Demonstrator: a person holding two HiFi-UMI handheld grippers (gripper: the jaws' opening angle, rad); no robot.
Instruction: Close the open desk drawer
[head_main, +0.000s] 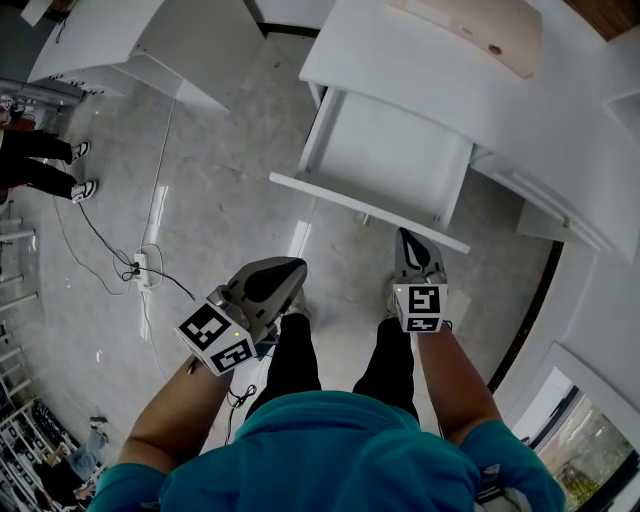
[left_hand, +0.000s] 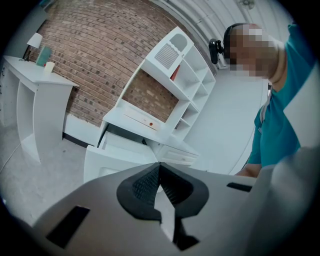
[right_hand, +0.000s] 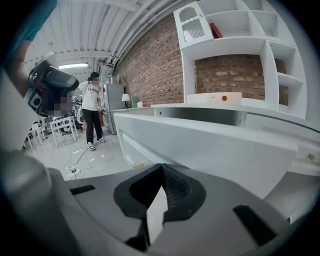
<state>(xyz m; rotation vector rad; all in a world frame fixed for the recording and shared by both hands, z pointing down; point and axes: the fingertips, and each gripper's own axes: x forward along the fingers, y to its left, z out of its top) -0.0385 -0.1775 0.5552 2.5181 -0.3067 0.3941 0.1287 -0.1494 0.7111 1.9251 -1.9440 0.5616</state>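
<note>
The drawer (head_main: 390, 160) stands open from the surface (head_main: 420, 70); the right tool (head_main: 405, 237), jaws together and empty, is near its front. The left tool (head_main: 292, 268), likewise closed, hovers farther back.

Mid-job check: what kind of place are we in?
Likely an indoor studio or workshop set up as a room: white desk with open drawer, brick wall, power strip on the floor.

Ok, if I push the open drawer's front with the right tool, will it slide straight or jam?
The drawer looks rigid and empty, so probably light. Its front is wide and the right tool sits right of centre, so it may skew.
</note>
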